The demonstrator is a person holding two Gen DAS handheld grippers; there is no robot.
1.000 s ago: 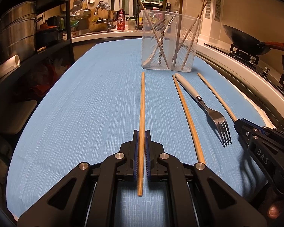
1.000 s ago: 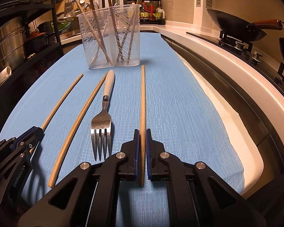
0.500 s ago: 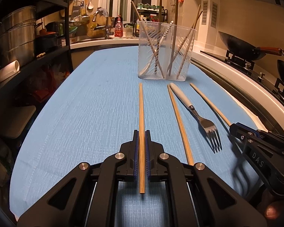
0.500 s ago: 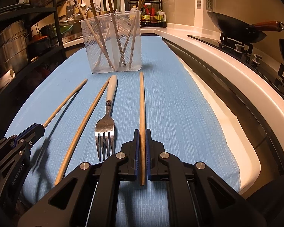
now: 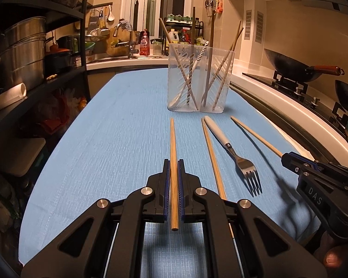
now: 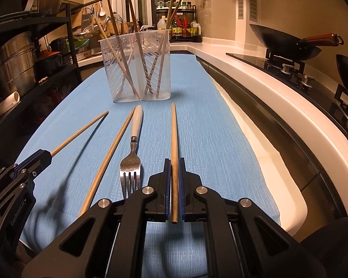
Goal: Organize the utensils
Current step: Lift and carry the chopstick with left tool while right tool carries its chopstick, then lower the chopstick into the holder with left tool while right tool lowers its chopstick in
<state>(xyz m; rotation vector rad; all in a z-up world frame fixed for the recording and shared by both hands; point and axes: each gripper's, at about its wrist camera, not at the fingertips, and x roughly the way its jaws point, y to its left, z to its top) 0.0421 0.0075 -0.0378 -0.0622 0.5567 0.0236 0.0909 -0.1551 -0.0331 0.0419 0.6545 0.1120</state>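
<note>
Each gripper is clamped on one chopstick: the left gripper [image 5: 173, 164] grips the left chopstick [image 5: 172, 143], the right gripper [image 6: 174, 163] the right chopstick [image 6: 173, 134], both pointing at the clear holder [image 5: 197, 81] of utensils on the blue cloth [image 5: 109, 139]. Between them lie a loose chopstick [image 5: 212, 159] and a fork [image 5: 234, 153]. A wok [image 6: 287, 44] sits on the stove at right.

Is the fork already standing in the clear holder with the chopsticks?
No, the fork lies flat on the blue cloth before the clear holder.
</note>
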